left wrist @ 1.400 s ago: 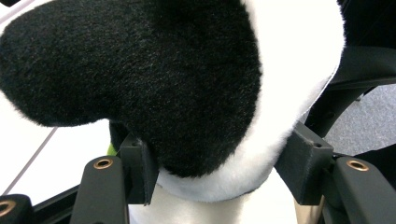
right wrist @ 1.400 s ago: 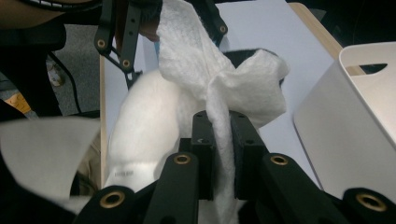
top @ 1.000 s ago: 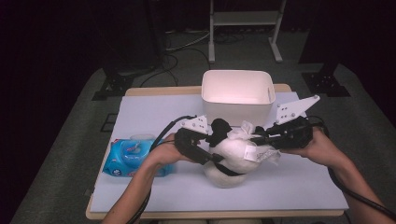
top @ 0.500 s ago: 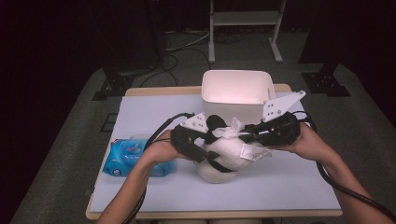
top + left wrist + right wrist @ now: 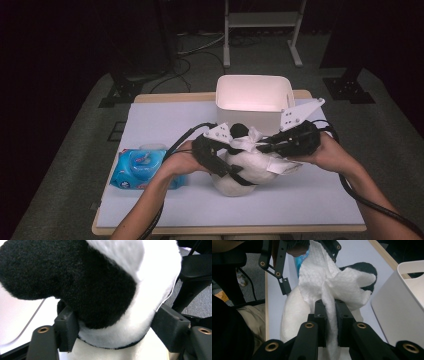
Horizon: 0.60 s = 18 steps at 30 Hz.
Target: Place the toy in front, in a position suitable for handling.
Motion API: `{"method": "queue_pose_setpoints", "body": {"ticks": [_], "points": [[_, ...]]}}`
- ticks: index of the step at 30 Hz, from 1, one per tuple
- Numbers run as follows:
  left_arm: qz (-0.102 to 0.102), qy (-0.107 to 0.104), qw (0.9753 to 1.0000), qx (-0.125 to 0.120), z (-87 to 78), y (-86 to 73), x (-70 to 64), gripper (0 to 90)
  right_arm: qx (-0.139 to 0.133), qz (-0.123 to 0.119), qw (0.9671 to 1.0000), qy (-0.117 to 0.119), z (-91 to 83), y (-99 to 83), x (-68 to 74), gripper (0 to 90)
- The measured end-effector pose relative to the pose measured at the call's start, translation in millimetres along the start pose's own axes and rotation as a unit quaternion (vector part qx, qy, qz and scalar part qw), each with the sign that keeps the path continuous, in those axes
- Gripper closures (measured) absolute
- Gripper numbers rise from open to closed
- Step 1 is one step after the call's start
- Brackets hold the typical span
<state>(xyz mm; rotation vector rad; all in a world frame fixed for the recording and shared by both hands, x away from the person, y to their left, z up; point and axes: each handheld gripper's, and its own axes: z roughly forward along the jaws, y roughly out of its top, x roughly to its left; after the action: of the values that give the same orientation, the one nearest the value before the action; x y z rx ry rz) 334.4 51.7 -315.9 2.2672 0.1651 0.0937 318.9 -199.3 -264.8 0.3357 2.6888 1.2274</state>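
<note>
You are working in a lab or recording studio, not a home: your table (image 5: 150, 120) has a pale mat on a wooden top and stands alone on grey carpet (image 5: 75, 165) under a bright light, with darkness all around. Beyond its far edge cables (image 5: 190, 50) trail over the floor beside a metal stand (image 5: 262, 30) and black equipment feet (image 5: 347, 85)

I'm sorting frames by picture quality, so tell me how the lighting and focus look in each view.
High view: the table is brightly lit, the room behind is dark, and the bin glows nearly washed out. Left gripper view: the plush toy is soft at close range. Right gripper view: the wipe is sharp.
</note>
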Motion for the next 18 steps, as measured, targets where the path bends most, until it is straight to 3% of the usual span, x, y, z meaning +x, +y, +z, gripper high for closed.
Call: {"method": "queue_pose_setpoints", "body": {"ticks": [9,15,18], "points": [[-0.009,-0.007,0.9999,-0.009,4.0,-10.6,1.9,19.5,-0.002,0.005,1.0,-0.005,-4.7,-11.3,0.2,80.5],[-0.028,-0.012,0.9995,0.002,11.8,-29.6,5.9,17.6,0.004,0.01,0.9998,-0.016,-9.0,-17.9,-0.1,80.5],[-0.035,-0.016,0.9992,-0.013,13.6,-39.4,8.0,17.5,0.007,0.012,0.9998,-0.016,-10.5,-20.7,-0.6,80.4]]}}
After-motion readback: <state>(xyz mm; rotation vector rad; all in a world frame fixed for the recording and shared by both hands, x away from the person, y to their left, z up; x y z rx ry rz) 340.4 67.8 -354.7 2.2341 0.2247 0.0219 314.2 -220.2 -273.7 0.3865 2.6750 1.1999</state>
